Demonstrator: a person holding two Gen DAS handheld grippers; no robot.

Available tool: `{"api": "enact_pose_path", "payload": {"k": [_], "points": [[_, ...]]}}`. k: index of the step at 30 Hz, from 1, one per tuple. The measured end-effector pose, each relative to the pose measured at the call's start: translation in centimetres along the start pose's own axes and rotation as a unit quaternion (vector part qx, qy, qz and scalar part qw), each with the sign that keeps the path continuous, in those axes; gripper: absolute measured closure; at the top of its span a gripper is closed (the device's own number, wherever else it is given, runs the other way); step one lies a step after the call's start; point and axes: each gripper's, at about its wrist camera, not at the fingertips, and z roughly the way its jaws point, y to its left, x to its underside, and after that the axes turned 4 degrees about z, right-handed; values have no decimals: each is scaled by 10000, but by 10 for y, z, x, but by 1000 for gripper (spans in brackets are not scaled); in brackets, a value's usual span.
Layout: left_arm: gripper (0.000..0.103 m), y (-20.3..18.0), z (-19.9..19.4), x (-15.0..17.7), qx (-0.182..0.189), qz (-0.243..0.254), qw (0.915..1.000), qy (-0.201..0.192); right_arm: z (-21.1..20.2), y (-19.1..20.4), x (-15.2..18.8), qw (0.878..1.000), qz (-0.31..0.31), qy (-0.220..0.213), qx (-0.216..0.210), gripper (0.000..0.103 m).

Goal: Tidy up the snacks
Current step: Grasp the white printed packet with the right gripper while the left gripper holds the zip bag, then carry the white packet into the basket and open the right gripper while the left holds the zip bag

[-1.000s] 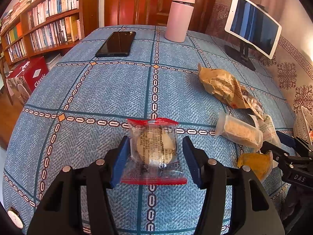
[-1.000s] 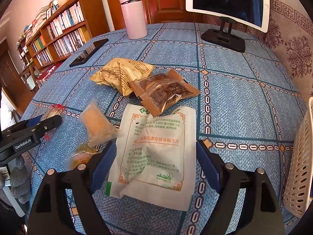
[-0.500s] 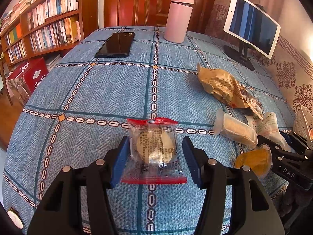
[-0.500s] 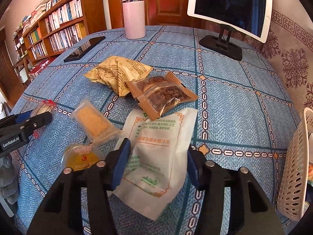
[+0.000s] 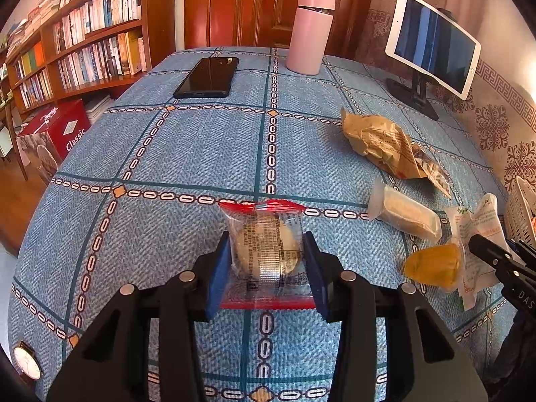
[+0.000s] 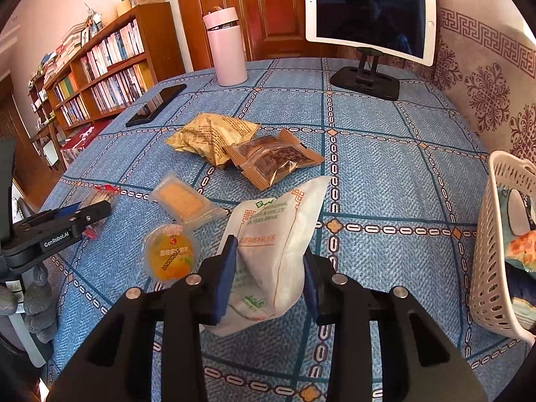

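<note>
The left gripper [image 5: 268, 268] is seen clamped on a clear pastry packet [image 5: 266, 248] with red end seals; both blue pads [image 5: 219, 273] press the packet's sides, and the packet rests on the blue checked tablecloth [image 5: 187, 154] at the near middle of the table. The right gripper [image 6: 268, 268] is closing on a white pouch [image 6: 274, 244] printed in green and orange; the pouch is pinched and creased between the pads, its far end raised and tilted off the cloth. Just left of the pouch a round orange jelly cup [image 6: 170, 253] is set on the cloth, and beyond it a clear packet of pale crumbly bar [image 6: 182, 199] is laid. Farther off, a crumpled tan bag [image 6: 211, 135] is noted, touching a brown cake packet [image 6: 276, 157] on its right. A white slatted basket [image 6: 492, 251] stands at the right edge of the table, with some packets inside it, not identifiable. At the far end a pink flask [image 6: 226, 48] stands upright, a tablet [image 6: 370, 13] is mounted on a black stand, and a dark phone [image 6: 155, 105] lies flat at the far left. A bookshelf [image 5: 83, 43] is seen beyond the table on the left.
</note>
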Motion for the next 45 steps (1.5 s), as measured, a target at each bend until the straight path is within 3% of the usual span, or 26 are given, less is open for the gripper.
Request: {"api": "enact_pose_path", "payload": {"k": [9, 11, 12, 13, 23, 24, 25, 27, 29, 45], "points": [[62, -1, -9, 7, -54, 11, 10000, 27, -15, -10, 3, 9998, 170, -107, -67, 68], [62, -1, -12, 9, -50, 13, 10000, 13, -11, -17, 5, 9990, 407, 11, -173, 56], [62, -2, -14, 9, -49, 17, 10000, -1, -9, -20, 6, 9984, 528, 59, -213, 42], [62, -2, -16, 10, -45, 19, 10000, -15, -7, -23, 7, 9977, 639, 63, -221, 38], [62, -6, -37, 5, 37, 33, 9997, -241, 17, -17, 10, 9976, 595, 327, -151, 32], [62, -6, -37, 5, 37, 41, 9997, -248, 18, -14, 11, 9983, 503, 302, -62, 36], [62, -7, -38, 5, 40, 41, 9997, -250, 18, -11, 11, 9989, 384, 276, 54, 50], [62, -7, -38, 6, 53, 36, 9997, -249, 17, -5, 13, 9995, 215, 241, 71, 63], [62, -7, -38, 6, 54, 26, 9997, -235, 14, -3, 15, 9997, 156, 197, 64, 67], [62, -25, -55, 3, 122, 192, 9990, -376, -49, -22, 5, 9970, 519, -556, -127, 69]]}}
